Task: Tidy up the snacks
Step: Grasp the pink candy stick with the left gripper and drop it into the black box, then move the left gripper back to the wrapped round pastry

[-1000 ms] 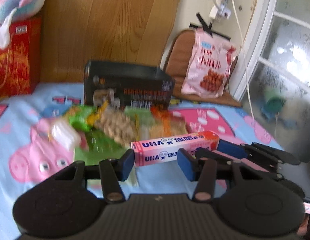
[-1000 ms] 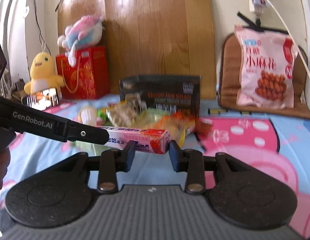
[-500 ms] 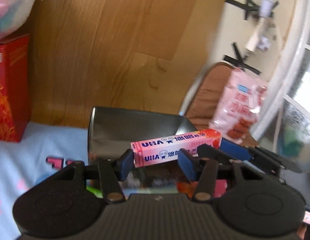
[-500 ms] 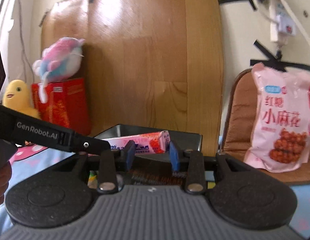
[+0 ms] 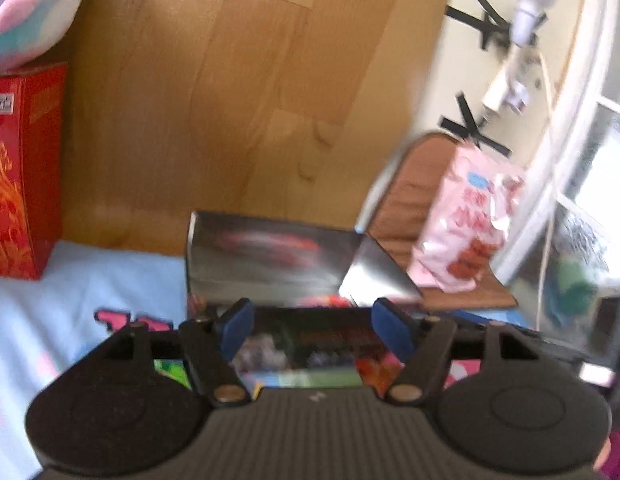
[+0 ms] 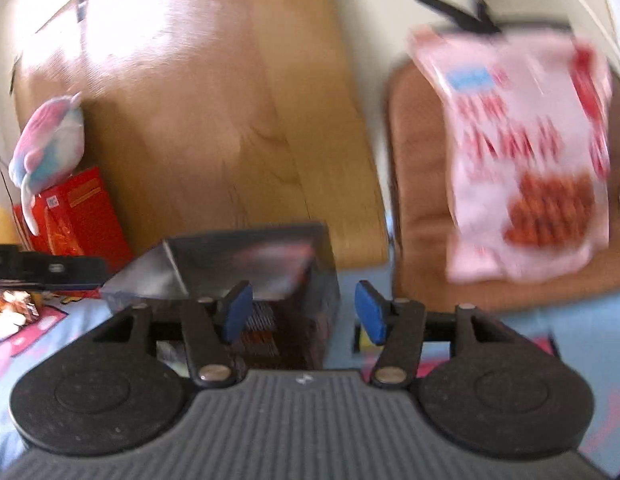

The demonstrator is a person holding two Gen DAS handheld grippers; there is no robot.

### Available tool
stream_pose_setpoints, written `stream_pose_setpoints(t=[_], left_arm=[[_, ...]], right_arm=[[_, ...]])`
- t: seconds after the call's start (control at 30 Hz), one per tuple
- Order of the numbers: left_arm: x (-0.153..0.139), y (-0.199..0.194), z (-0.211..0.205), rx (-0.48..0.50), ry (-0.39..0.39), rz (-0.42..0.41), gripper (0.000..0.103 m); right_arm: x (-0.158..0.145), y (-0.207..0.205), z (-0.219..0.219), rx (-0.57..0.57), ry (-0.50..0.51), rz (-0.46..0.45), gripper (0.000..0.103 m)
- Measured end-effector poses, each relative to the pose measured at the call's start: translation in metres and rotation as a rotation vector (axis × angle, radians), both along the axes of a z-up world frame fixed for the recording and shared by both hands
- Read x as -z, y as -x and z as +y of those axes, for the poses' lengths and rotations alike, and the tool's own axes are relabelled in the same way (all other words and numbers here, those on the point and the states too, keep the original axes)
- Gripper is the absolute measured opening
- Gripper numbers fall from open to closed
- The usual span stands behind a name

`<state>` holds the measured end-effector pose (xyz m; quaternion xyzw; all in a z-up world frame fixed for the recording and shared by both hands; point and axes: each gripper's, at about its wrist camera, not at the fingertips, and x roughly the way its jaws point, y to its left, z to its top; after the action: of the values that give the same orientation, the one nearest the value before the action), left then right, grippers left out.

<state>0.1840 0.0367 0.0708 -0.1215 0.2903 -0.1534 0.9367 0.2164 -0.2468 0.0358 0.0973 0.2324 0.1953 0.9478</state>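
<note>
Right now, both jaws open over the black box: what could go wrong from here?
1. A pink-red blur streaks inside the black box; the snack may be mid-drop and could land propped on a wall, not flat.
2. Left gripper and right gripper, jaws just opened and empty, hang close over the front rim; pulling back low could snag or tip the box.
3. Both views are motion-blurred, so the landing can't be confirmed.
</note>
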Motion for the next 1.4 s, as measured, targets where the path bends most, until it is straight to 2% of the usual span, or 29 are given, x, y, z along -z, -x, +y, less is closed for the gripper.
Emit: stream_pose_setpoints(t=[0.13,0.2,0.27,0.3,0.4,0.47,0.53,0.6,0.7,0.77,0.8,0.83,0.9,0.93,1.03,1.07,1.1,1.13,1.2,1.3,1.37,1.4], left_arm=[[0.021,0.005,-0.020,0.052,0.021,0.085,0.064],[0.033,0.006,-0.035,0.094,0.019,0.124,0.057],[0.044,0.009,-0.047,0.124,0.002,0.178,0.039],[0.049,0.013,-0.052,0.126,-0.005,0.193,0.039],[0.055,0.033,-0.056,0.147,0.002,0.190,0.039],[0.055,0.050,-0.053,0.167,0.019,0.191,0.039],[0.052,0.067,-0.049,0.170,0.020,0.189,0.040],[0.047,0.080,-0.042,0.162,0.033,0.173,0.044],[0.038,0.092,-0.025,0.112,0.040,0.133,0.062],[0.036,0.089,-0.022,0.092,0.035,0.129,0.066],[0.037,0.086,-0.021,0.094,0.040,0.136,0.066],[0.037,0.082,-0.022,0.102,0.043,0.140,0.066],[0.041,0.076,-0.029,0.124,0.029,0.144,0.066],[0.044,0.074,-0.034,0.136,0.020,0.150,0.064],[0.057,0.070,-0.046,0.175,0.023,0.210,0.048],[0.059,0.073,-0.048,0.170,0.021,0.212,0.048],[0.058,0.078,-0.048,0.169,0.022,0.203,0.048],[0.058,0.082,-0.047,0.170,0.026,0.203,0.048],[0.056,0.092,-0.044,0.163,0.034,0.200,0.048],[0.055,0.103,-0.036,0.167,0.086,0.213,0.053],[0.053,0.107,-0.032,0.161,0.107,0.201,0.066],[0.053,0.109,-0.030,0.153,0.111,0.187,0.069]], right_arm=[[0.030,0.000,-0.014,0.040,-0.027,0.169,0.057],[0.043,-0.005,-0.012,0.016,-0.057,0.253,0.057],[0.040,0.003,-0.003,-0.009,-0.031,0.249,0.051],[0.039,0.009,0.002,-0.046,-0.032,0.262,0.047],[0.038,0.043,0.022,-0.091,0.047,0.207,0.046],[0.038,0.067,0.026,-0.131,0.046,0.192,0.046],[0.037,0.089,0.026,-0.172,0.039,0.181,0.046],[0.032,0.112,0.023,-0.166,0.028,0.137,0.046],[0.028,0.129,0.009,-0.118,-0.028,0.092,0.049],[0.027,0.140,-0.002,-0.121,-0.094,0.083,0.057],[0.027,0.141,-0.005,-0.135,-0.112,0.078,0.067],[0.026,0.149,-0.003,-0.154,-0.113,0.076,0.080],[0.027,0.162,0.012,-0.210,-0.056,0.080,0.084],[0.029,0.169,0.021,-0.229,-0.012,0.078,0.084],[0.033,0.176,0.052,-0.281,0.135,0.072,0.081],[0.035,0.178,0.057,-0.287,0.170,0.070,0.076],[0.036,0.177,0.062,-0.286,0.198,0.067,0.064],[0.036,0.176,0.065,-0.279,0.219,0.061,0.059],[0.035,0.173,0.064,-0.244,0.252,0.039,0.059],[0.036,0.168,0.051,-0.199,0.228,0.047,0.059],[0.038,0.166,0.045,-0.183,0.195,0.056,0.059],[0.038,0.167,0.044,-0.176,0.192,0.055,0.059]])
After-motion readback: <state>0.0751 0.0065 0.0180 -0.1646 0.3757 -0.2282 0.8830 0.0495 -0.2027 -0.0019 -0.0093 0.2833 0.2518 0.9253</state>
